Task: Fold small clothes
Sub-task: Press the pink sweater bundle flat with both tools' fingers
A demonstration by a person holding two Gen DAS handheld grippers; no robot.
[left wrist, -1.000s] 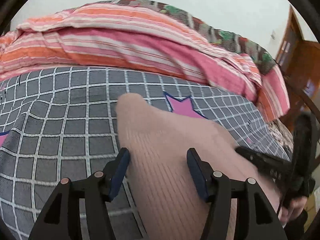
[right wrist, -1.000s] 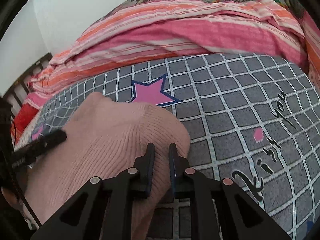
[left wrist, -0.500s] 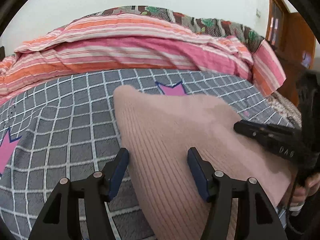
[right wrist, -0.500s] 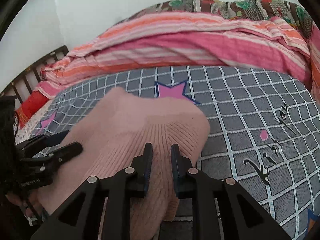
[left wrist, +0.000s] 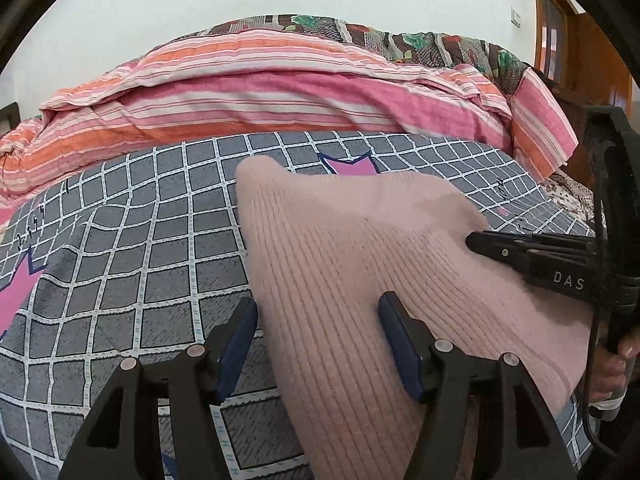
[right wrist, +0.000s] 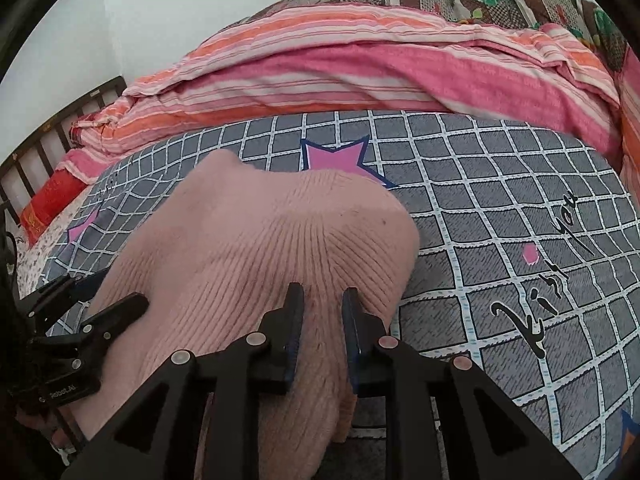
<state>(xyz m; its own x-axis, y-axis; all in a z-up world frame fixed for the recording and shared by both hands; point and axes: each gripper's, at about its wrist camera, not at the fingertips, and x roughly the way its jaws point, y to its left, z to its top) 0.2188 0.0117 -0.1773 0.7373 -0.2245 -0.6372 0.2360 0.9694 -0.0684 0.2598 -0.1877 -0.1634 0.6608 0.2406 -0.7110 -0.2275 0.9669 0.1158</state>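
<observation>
A pale pink ribbed knit garment (left wrist: pixel 360 264) lies draped over the grey checked bedspread (left wrist: pixel 132 240), filling the lower centre and reaching toward 4 o'clock in the left wrist view. The left gripper (left wrist: pixel 318 344) stands wide apart at 6 o'clock: its left finger sits over the bedspread just beside the garment's left edge, and its right finger rests over the knit, with nothing pinched between them. In the right wrist view the right gripper (right wrist: pixel 322 336) is clamped on a bunched fold of the same garment (right wrist: pixel 260 248), which spreads from its fingertips toward 10 o'clock and partly covers a pink star (right wrist: pixel 336 158) at 12 o'clock. A striped pink and orange quilt (right wrist: pixel 340 68) is heaped along the far side of the bed.
</observation>
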